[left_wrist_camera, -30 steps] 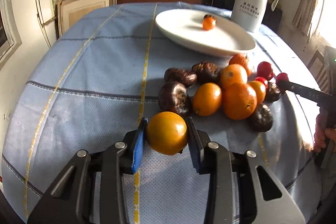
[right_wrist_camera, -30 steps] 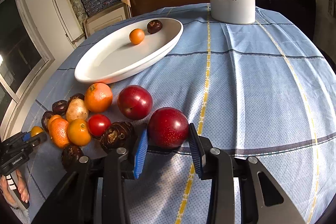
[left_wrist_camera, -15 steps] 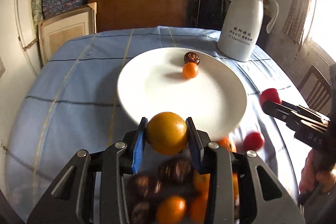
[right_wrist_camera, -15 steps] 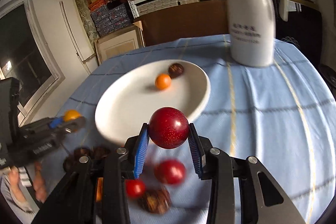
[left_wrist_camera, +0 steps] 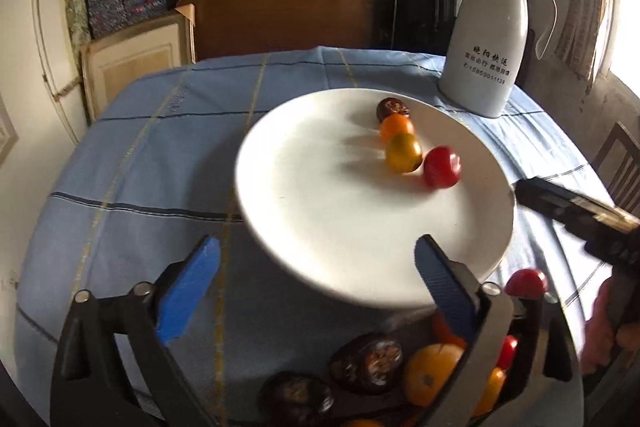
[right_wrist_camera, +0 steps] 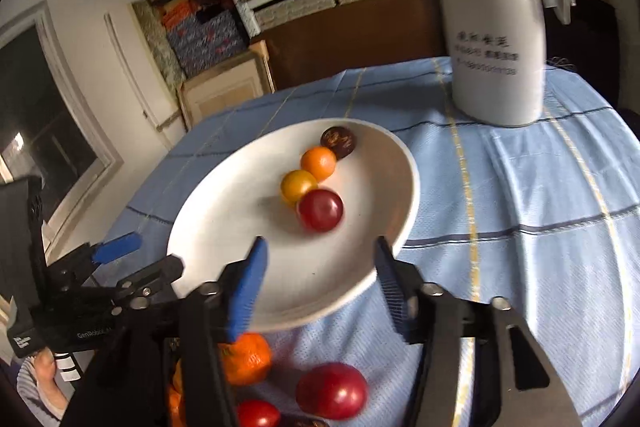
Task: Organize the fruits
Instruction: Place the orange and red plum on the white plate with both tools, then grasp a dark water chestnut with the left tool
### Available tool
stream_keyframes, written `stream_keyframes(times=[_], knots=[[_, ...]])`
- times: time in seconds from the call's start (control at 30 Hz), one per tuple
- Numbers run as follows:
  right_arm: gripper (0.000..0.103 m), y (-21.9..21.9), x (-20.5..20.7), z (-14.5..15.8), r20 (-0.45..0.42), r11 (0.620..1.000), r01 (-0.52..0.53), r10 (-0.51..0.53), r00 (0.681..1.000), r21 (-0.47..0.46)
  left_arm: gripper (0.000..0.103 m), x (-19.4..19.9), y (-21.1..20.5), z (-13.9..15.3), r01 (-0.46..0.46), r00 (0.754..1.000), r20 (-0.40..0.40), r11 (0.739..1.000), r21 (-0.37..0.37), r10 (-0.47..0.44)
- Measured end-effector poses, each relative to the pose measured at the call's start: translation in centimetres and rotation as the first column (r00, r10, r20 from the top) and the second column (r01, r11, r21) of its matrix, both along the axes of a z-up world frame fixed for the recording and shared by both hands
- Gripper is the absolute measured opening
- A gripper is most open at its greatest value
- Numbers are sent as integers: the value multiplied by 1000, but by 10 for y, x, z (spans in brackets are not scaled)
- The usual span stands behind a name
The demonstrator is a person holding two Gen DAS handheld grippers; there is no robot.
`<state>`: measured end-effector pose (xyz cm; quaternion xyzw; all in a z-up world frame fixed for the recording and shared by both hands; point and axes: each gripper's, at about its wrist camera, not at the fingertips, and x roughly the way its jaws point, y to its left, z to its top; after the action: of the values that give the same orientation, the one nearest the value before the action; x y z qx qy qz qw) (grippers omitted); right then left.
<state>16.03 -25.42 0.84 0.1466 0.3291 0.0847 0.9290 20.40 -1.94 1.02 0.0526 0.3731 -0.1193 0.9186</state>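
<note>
We see the left hand-held gripper (left_wrist_camera: 316, 275) spread wide with nothing between its blue pads (left_wrist_camera: 188, 291), poised over the near rim of the white plate (left_wrist_camera: 320, 211). The right hand-held gripper (right_wrist_camera: 320, 283) is likewise wide and empty above the plate's near edge; in the left wrist view only one dark finger of it enters from the right, so its spread cannot be read there.

Four fruits lie on the plate in a touching row: a dark brown fruit (left_wrist_camera: 393, 108) farthest back, a small orange (left_wrist_camera: 397, 127), a yellow-orange fruit (left_wrist_camera: 403, 153) and a red plum (left_wrist_camera: 441, 167), the last smeared by motion blur in both views.

Below the grippers, the unsorted pile (left_wrist_camera: 400, 371) sits on the blue-checked cloth of the desk (left_wrist_camera: 140, 155). The gripper frames hide much of it and the bottom edge cuts it off. We can make out dark wrinkled fruits, oranges and red ones, but no full count. In the right wrist view a tangerine (right_wrist_camera: 244, 359) shows half behind the left finger, with a red plum on the cloth (right_wrist_camera: 332, 391) beside it.

A white jug (left_wrist_camera: 486, 43) stands behind the plate; its printed lettering is blurred in the right wrist view.
</note>
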Motion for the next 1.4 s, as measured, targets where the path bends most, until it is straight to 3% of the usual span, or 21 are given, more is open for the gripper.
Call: stream_keyframes(times=[0.1,0.27,0.43,0.53,0.67,0.8,1.03,1.1,1.17,1.3,1.4], knots=[[67,-8,-9,-3,-2,1000,23,-23,1000,17,98,-15,7,-2,-28,999,23,999,42,27],[70,-19,-29,-17,-49,998,51,-50,998,31,98,-44,29,-10,-72,997,-6,997,35,72],[89,-28,-57,-14,-32,994,105,-104,994,32,98,-79,60,-16,-123,992,-29,992,-4,123],[93,-35,-75,-14,-26,990,124,-123,992,67,98,-94,78,-24,-152,986,-83,987,-46,147],[95,-35,-90,-19,-44,989,121,-118,992,82,98,-96,95,-35,-177,975,-159,978,-113,158],[95,-33,-98,-18,-32,991,122,-120,992,55,99,-93,94,-45,-187,966,-198,978,-88,167],[96,-45,-98,-19,-41,984,152,-149,988,97,99,-98,112,-40,-215,964,-186,969,-125,190],[96,-47,-98,-19,-46,982,154,-149,988,112,99,-103,119,-33,-271,956,-142,959,-83,258],[96,-47,-98,-19,-48,981,152,-147,988,122,98,-113,123,-28,-340,938,-75,940,10,340],[96,-44,-99,-18,-41,983,144,-140,989,111,98,-128,118,-29,-255,964,-85,966,-40,251],[96,-42,-99,-19,-41,985,141,-137,990,100,98,-131,96,-32,-198,977,-65,979,50,201]])
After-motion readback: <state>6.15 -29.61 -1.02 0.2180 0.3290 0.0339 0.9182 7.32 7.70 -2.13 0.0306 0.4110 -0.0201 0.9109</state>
